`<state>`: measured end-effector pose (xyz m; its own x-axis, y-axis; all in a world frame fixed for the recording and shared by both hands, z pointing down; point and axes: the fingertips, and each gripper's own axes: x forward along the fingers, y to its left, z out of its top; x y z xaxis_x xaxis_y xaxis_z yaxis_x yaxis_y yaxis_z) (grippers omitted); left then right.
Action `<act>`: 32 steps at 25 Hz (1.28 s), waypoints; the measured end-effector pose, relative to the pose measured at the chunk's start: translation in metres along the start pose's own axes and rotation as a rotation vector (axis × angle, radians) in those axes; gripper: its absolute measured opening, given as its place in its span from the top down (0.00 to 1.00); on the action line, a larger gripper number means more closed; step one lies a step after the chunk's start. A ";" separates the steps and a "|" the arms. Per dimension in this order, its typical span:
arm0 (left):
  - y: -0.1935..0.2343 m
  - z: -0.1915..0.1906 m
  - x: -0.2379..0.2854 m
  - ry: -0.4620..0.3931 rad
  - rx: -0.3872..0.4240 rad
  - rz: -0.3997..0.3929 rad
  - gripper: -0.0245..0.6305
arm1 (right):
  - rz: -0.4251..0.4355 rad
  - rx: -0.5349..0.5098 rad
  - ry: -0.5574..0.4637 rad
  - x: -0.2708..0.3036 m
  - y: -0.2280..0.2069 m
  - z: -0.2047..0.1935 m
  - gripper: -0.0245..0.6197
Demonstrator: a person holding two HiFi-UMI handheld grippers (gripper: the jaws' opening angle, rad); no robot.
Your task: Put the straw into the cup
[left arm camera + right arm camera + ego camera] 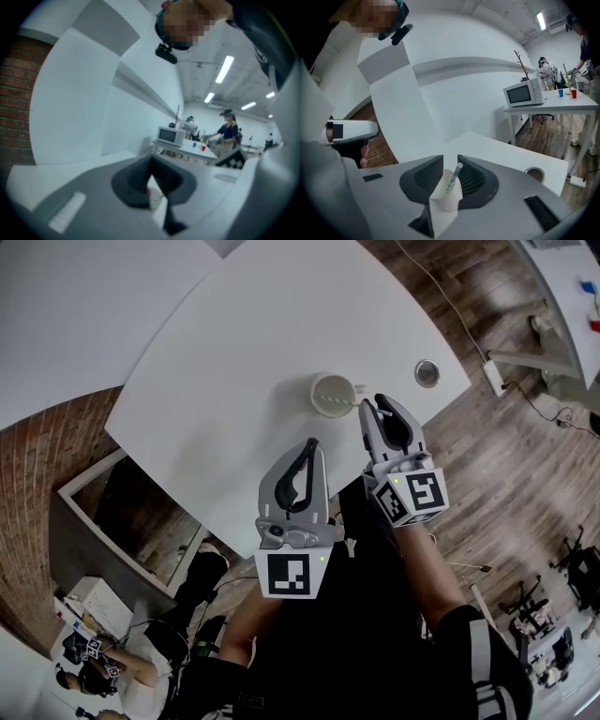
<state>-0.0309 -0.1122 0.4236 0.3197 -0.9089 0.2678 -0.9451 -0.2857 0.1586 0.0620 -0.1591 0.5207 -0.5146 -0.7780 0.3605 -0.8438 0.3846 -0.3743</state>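
Observation:
A white paper cup [331, 393] stands on the white table [234, 362], with a striped straw [351, 407] leaning in it toward the right. My right gripper [374, 405] is just right of the cup, open. In the right gripper view the cup [447, 196] and straw [454, 179] show in the gap of the right gripper [450, 161], and the pads do not press on the straw. My left gripper [312, 444] hangs a little in front of the cup, shut with nothing in it. Through the left gripper [151, 164] a blurred bit of the cup [153, 199] shows.
A round metal grommet [427, 373] sits in the table near its right edge. A second white table [75, 306] lies at the top left. Wooden floor and cables lie to the right. A microwave [524, 92] and people stand far behind.

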 end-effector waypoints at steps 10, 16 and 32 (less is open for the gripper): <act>-0.005 0.002 -0.001 -0.011 -0.002 0.001 0.96 | -0.012 -0.003 -0.027 -0.007 -0.006 0.008 0.80; -0.008 0.015 -0.007 -0.036 0.013 0.002 0.96 | -0.033 -0.038 -0.074 -0.021 -0.009 0.038 0.80; -0.017 0.093 -0.058 -0.190 0.074 0.020 0.96 | -0.028 -0.238 -0.250 -0.122 0.041 0.173 0.92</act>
<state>-0.0395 -0.0826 0.3166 0.2890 -0.9535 0.0849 -0.9557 -0.2823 0.0828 0.1162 -0.1340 0.3139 -0.4623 -0.8762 0.1361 -0.8841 0.4437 -0.1465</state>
